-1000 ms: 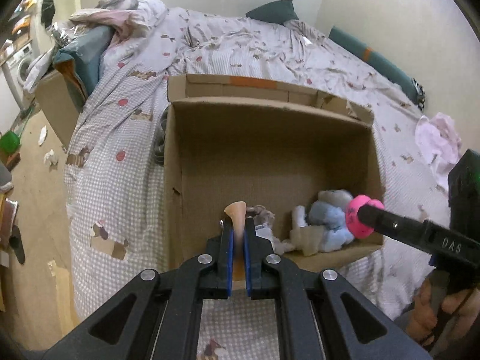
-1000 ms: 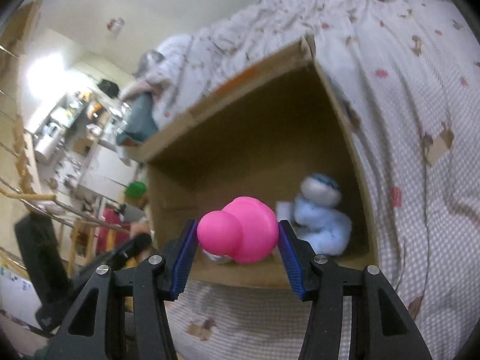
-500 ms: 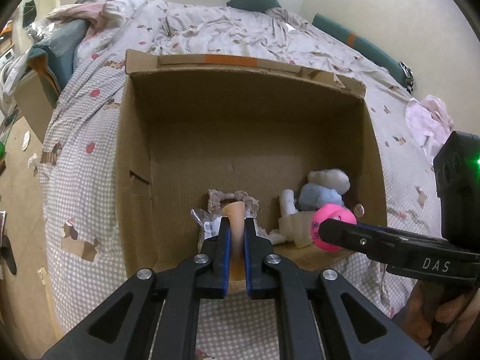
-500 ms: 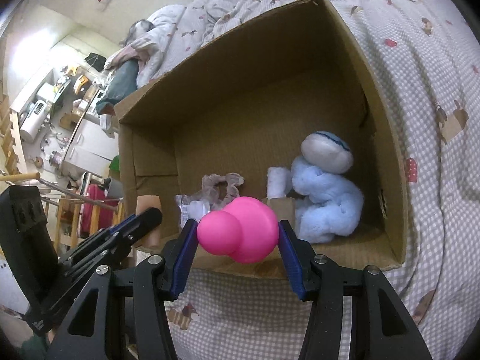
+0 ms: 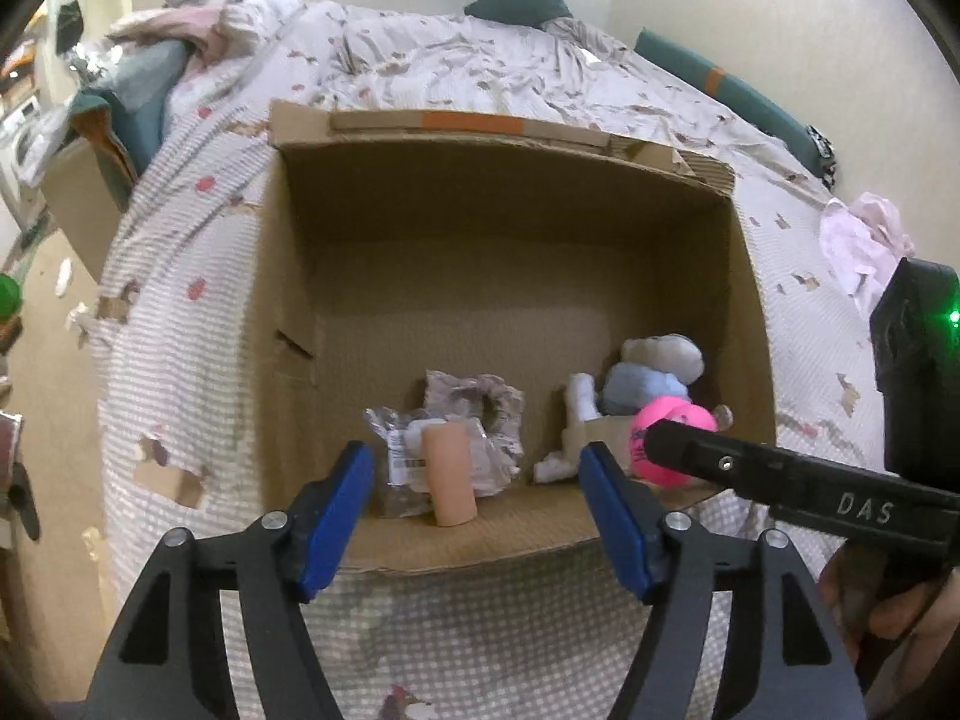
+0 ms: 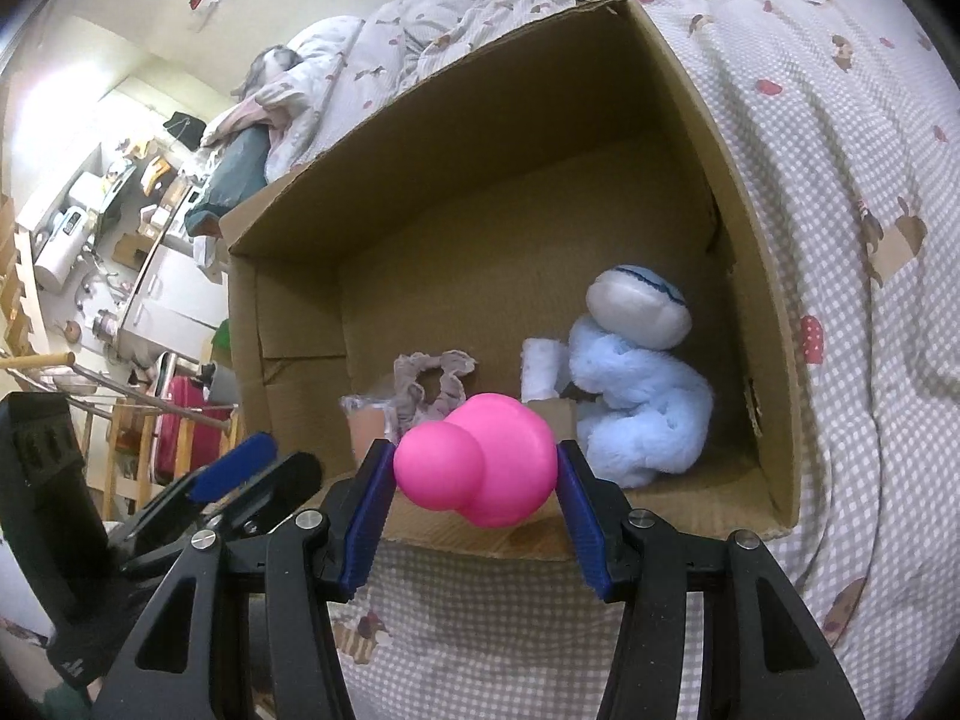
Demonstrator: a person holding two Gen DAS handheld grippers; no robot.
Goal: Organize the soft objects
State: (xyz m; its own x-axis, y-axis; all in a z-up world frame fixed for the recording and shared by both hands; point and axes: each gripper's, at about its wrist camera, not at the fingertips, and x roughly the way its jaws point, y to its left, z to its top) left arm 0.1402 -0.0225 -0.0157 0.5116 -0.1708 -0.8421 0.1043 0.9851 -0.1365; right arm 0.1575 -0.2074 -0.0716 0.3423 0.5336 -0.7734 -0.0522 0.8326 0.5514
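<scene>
I am opening my left gripper [image 5: 477, 510] off the peach tube [image 5: 449, 475], now free, while my right gripper [image 6: 474, 483], clenching the pink toy [image 6: 480, 459], is needing lowering inside the box [image 6: 678, 78] before releasing.

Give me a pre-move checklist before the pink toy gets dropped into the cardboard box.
1. Right gripper clamped on pink toy: ok.
2. Left gripper jaws have just been opening, pads clear of the peach cylinder: ok.
3. Peach cylinder standing inside cardboard box: ok.
4. Pink toy past the box's near edge: cannot tell.
5. Bare box floor in front of the blue plush: ok.
6. Left gripper out of the right's path: cannot tell.
</scene>
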